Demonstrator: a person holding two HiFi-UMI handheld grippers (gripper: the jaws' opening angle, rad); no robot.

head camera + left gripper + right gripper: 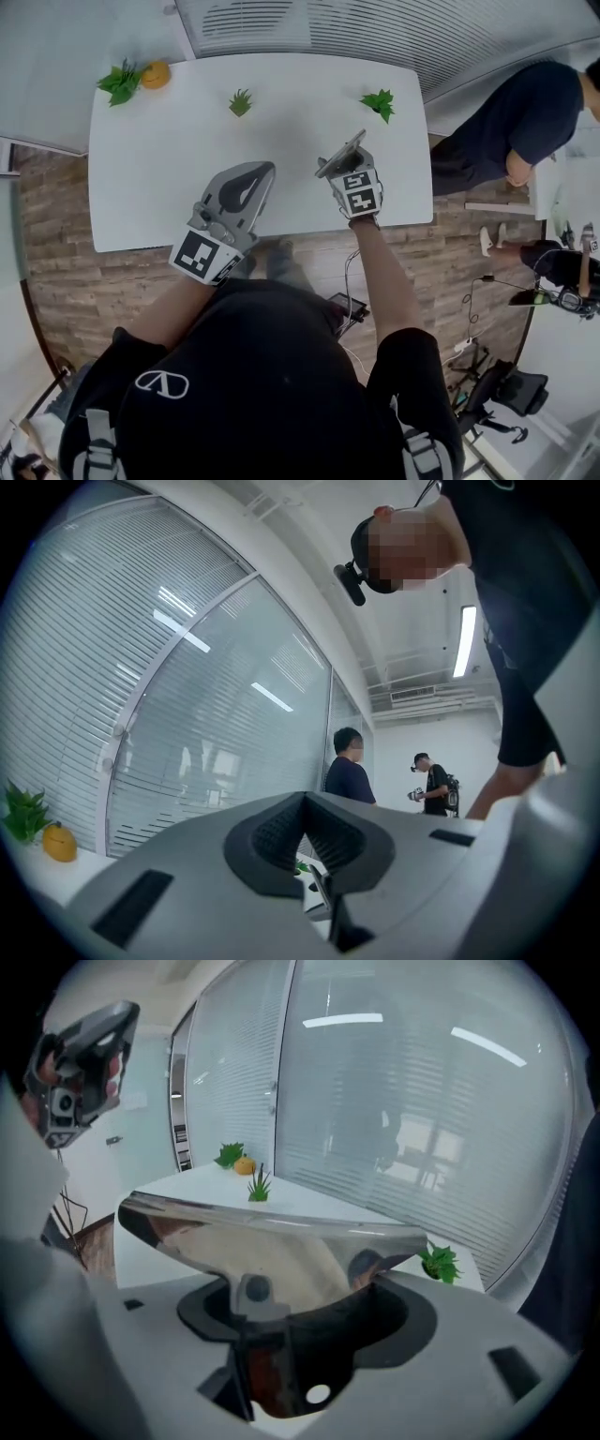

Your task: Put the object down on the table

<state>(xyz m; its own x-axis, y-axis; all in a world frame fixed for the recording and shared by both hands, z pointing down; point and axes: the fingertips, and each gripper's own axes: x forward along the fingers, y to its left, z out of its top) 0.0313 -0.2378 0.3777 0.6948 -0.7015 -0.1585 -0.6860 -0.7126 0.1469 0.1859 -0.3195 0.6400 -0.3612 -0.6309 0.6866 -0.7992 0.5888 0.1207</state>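
Observation:
My right gripper (345,161) is shut on a shiny metal scraper-like tool (339,153) and holds it over the white table (169,159), near the front edge. In the right gripper view the tool's wide mirror-like blade (281,1241) spreads across the jaws, and its dark handle (267,1377) is clamped in my right gripper (291,1326). How high it is above the table I cannot tell. My left gripper (261,173) hovers to the left, over the same front edge. Its fingertips (305,803) meet with nothing between them.
An orange fruit (156,74) and a leafy plant (120,82) sit at the far left corner. Small green plants (240,102) (379,101) stand along the far edge. A person (525,122) stands right of the table. A black chair (497,394) and cables lie on the wooden floor.

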